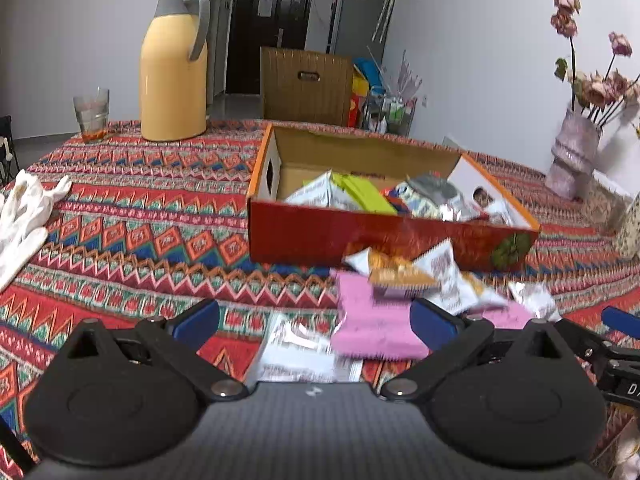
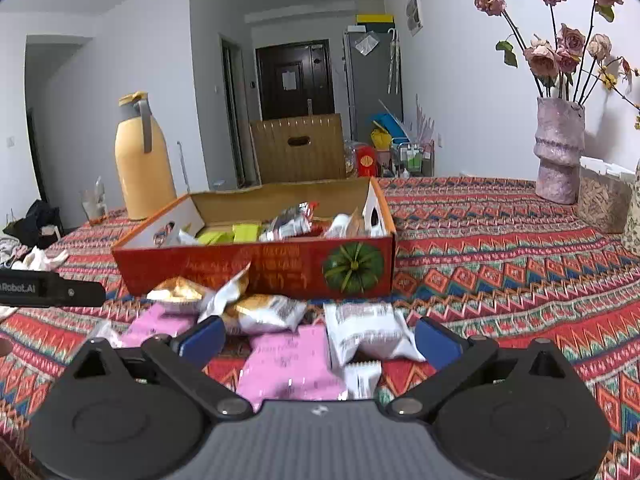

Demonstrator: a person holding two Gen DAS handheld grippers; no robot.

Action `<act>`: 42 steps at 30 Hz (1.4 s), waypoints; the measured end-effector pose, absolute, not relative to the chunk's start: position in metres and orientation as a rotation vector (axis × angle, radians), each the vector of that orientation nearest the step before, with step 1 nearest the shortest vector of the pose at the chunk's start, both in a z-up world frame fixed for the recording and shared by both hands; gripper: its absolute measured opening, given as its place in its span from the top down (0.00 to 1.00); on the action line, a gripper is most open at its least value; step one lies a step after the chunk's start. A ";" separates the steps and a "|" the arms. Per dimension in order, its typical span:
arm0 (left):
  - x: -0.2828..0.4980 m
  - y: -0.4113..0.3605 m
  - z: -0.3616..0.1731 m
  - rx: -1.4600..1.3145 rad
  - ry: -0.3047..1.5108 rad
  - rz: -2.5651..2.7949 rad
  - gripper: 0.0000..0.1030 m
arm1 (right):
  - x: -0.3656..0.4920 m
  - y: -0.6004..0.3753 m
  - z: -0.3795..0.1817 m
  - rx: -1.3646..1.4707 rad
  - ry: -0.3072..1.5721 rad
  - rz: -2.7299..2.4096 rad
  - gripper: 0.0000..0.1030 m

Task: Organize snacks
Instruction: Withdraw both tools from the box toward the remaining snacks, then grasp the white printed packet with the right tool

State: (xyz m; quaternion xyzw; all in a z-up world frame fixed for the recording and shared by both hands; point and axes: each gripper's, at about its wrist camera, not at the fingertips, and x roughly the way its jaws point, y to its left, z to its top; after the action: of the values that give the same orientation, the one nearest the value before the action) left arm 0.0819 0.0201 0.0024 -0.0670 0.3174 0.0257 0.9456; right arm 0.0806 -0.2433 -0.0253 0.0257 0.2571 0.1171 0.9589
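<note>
Loose snack packets [image 2: 280, 336] (pink, white, orange) lie heaped before the red cardboard box [image 2: 256, 268], which holds green and silvery packets [image 2: 256, 228]

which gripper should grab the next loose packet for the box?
Either could, but right looks slightly better: the right gripper has open jaws framing the pink packet and white packet just before the box. The left gripper sits off-centre.

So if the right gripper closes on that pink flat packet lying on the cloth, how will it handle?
The pink packet lies thin and flat, so it probably flexes and is light. Its film looks smooth, so it may slide on the tablecloth. The right gripper stands open above it; lifting may nudge the white packet alongside.
</note>
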 end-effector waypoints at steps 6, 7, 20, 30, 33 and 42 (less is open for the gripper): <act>0.072 0.021 -0.013 -0.126 0.705 0.049 0.00 | 0.071 -0.247 -0.037 0.056 0.567 0.222 0.00; 0.071 0.021 -0.016 -0.127 0.711 0.048 0.00 | 0.069 -0.247 -0.040 0.055 0.575 0.220 0.00; 0.070 0.018 -0.036 -0.109 0.774 0.043 0.00 | 0.062 -0.245 -0.059 0.042 0.640 0.203 0.00; 0.075 0.018 -0.045 -0.102 0.798 0.055 0.00 | 0.074 -0.246 -0.061 -0.020 0.671 0.158 0.00; 0.075 0.017 -0.046 -0.089 0.797 0.058 0.00 | 0.084 -0.248 -0.059 -0.055 0.672 0.134 0.01; 0.079 0.012 -0.049 -0.041 0.811 0.085 0.00 | 0.097 -0.248 -0.066 -0.082 0.730 0.182 0.11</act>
State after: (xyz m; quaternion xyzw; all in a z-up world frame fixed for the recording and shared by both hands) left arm 0.0788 0.0121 -0.0486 -0.0198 0.3941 0.0416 0.9179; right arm 0.0974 -0.2480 -0.0659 -0.0403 0.3565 0.0891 0.9292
